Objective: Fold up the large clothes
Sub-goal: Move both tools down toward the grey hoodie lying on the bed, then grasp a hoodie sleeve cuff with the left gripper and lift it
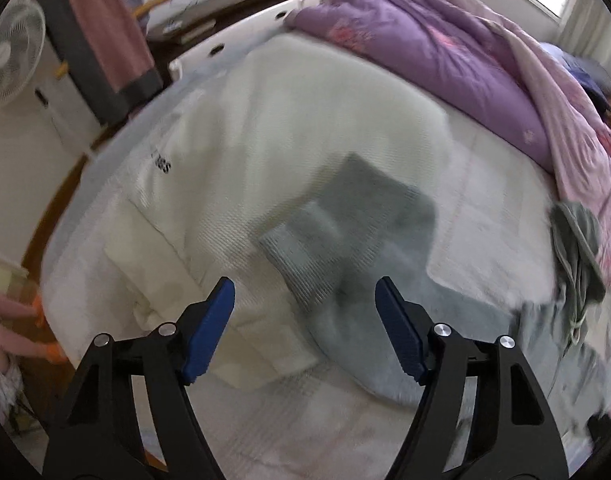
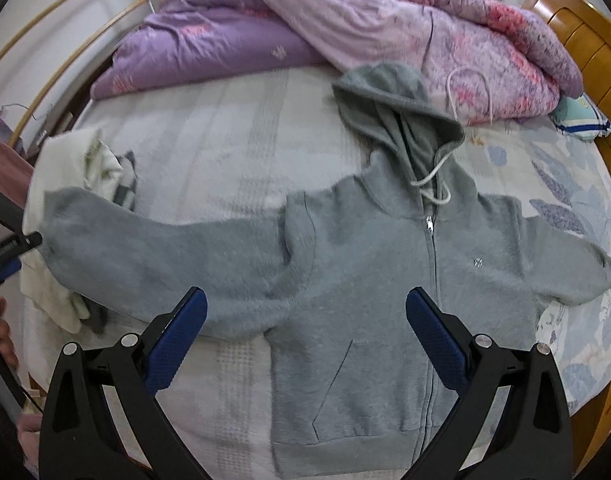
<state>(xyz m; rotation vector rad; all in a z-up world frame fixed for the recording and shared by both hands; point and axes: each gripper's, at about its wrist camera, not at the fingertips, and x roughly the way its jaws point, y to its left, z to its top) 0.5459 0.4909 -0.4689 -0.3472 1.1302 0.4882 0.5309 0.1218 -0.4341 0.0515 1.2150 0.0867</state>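
A grey zip hoodie [image 2: 365, 280] lies face up on the bed, zipped, hood toward the quilt, both sleeves spread out. My right gripper [image 2: 305, 332] is open and empty above its lower left front. The hoodie's left sleeve [image 2: 145, 252] reaches a pile of cream and grey clothes [image 2: 77, 184]. My left gripper [image 1: 305, 328] is open and empty over the sleeve's cuff end [image 1: 325, 248], which rests on the cream garment [image 1: 245, 152]. The left gripper's tip also shows in the right wrist view [image 2: 25, 240] at the cuff.
A purple and pink quilt [image 2: 345, 28] is bunched along the far side of the bed. A wooden headboard [image 2: 577, 28] stands at right. A white fan [image 1: 13, 56] and hanging pink cloth [image 1: 105, 20] stand beyond the bed's edge. A small pillow [image 2: 581, 120] lies near the headboard.
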